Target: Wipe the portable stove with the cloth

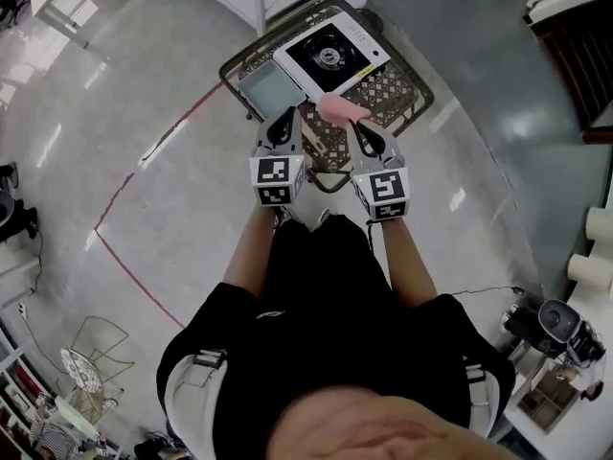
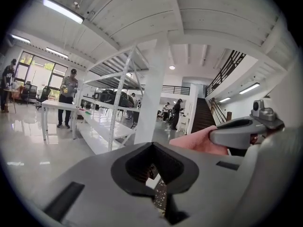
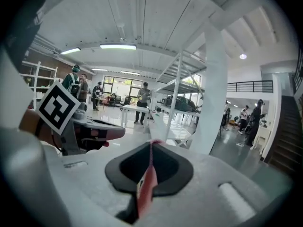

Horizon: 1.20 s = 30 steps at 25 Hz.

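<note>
Looking steeply down from my head, I hold a tool in each hand above a small dark wire-mesh surface [image 1: 391,88]. The white portable stove [image 1: 330,54] with its black burner sits on the far part of this surface. A grey square object [image 1: 270,90] lies just beside the stove, on its left.

My left tool [image 1: 285,115] is clenched shut with nothing between its jaws. Its own view shows only a sliver of the mesh past them.

My right tool [image 1: 355,123] is clamped on the pink cloth [image 1: 340,110]. The cloth sticks out from its tip over the near edge of the stove.

The surface stands on a glossy grey floor [image 1: 144,218] crossed by a red line [image 1: 123,188].

The room is a large hall with a white ceiling and strip lights. In the left gripper view there is white shelving [image 2: 106,122], a white pillar [image 2: 154,93] and a dark staircase [image 2: 202,115]. People stand in the background.
</note>
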Motion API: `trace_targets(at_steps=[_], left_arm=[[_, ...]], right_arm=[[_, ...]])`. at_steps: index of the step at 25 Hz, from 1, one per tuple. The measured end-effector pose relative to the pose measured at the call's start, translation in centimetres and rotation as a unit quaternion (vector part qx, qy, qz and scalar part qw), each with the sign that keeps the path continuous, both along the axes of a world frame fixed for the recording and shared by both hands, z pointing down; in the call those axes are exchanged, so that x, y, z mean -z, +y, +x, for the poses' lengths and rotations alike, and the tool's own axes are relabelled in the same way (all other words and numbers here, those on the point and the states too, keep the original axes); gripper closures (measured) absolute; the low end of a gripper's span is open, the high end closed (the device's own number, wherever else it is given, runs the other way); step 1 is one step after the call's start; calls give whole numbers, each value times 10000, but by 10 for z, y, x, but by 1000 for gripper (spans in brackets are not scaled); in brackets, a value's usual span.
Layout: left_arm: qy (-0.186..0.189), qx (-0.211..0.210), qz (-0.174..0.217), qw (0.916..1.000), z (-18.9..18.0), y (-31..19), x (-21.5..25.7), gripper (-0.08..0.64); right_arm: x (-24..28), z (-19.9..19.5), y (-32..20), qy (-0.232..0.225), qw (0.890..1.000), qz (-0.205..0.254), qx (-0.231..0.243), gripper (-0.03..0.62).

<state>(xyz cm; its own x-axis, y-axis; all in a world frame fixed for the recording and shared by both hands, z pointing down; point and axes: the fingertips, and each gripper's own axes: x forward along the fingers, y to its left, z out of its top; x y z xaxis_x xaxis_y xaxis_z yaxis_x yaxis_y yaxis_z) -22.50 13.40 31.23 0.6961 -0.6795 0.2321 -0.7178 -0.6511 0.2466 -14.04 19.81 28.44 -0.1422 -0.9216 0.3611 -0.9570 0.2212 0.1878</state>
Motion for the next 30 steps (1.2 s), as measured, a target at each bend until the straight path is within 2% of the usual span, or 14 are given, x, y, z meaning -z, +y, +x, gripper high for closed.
trace_targets(at_steps=[8, 16, 20, 24, 28, 30], left_arm=[[-218, 320, -248, 9989, 11, -44, -40, 560], [-529, 1196, -409, 9906, 27, -105, -68, 560], [-705, 1528, -763, 9828, 48, -119, -85, 560], [-861, 1961, -1102, 9706, 65, -126, -110, 560], [-1042, 2350, -1387, 9564, 61, -115, -127, 560], [-1136, 2528, -1515, 9488, 54, -106, -136, 560]], right_arm=[[-41, 11, -57, -131, 9974, -359, 617, 583], [-81, 41, -130, -338, 9825, -750, 1668, 583], [-94, 53, -151, -310, 9663, -960, 2369, 583], [-129, 74, -150, -320, 9463, -1440, 2875, 583], [-172, 78, -135, -614, 9251, -2016, 3159, 583], [-185, 69, -132, -689, 9129, -2131, 3413, 583]])
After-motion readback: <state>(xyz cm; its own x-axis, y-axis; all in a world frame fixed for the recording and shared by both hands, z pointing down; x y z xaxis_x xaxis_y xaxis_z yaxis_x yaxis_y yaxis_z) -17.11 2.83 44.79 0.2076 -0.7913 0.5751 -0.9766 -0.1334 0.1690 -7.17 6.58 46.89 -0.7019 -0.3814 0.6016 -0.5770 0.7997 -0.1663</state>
